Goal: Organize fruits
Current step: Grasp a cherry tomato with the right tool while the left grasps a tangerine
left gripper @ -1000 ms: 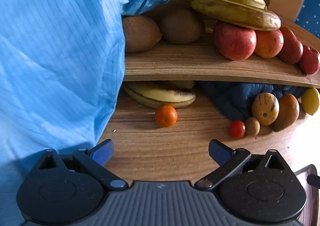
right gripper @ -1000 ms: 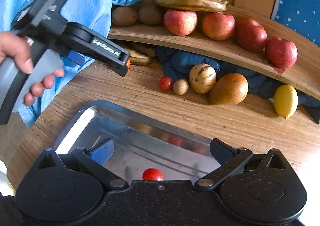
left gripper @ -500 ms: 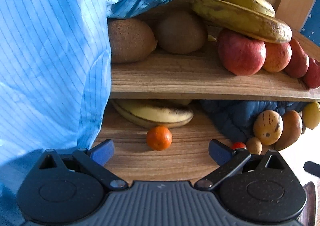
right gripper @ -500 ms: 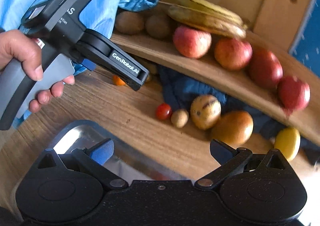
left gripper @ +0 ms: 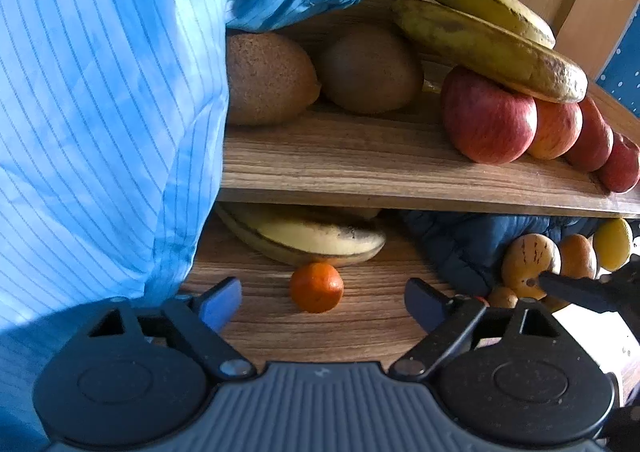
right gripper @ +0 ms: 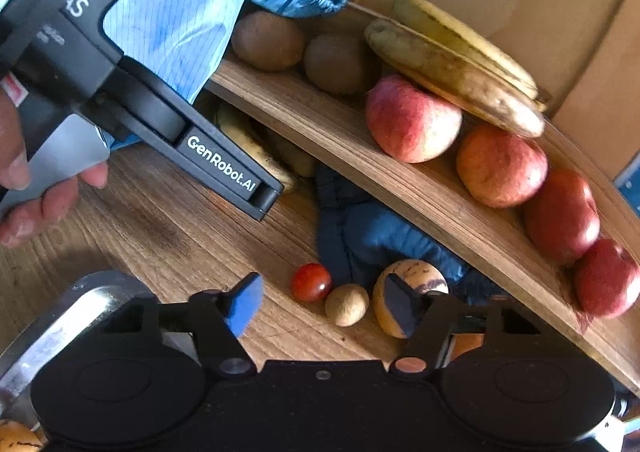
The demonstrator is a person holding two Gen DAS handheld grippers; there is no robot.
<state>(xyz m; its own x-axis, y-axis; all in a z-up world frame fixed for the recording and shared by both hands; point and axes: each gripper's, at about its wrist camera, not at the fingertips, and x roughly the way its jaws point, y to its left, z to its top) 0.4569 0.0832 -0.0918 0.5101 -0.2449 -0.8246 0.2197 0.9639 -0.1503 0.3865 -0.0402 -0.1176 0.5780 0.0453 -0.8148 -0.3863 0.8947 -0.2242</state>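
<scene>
L claw is spread wide w/ nothing between its tips, low over the wooden desk; a small orange sits on the desk just ahead, centred in the gap, not touched. Right behind the orange, bananas lie under the wooden shelf. On the shelf: two kiwis, a row of red apples, two more bananas resting on top of the apples. Blue striped sleeve fills the left side.

R claw also spread apart, empty. Ahead of it on the desk: cherry tomato, a small tan round fruit touching it, then a striped yellow melon-like fruit partly hidden by the R fingertip. Dark blue cloth lies behind them under the shelf. Metal tray corner shows at lower left. A hand grips the L tool's handle.
</scene>
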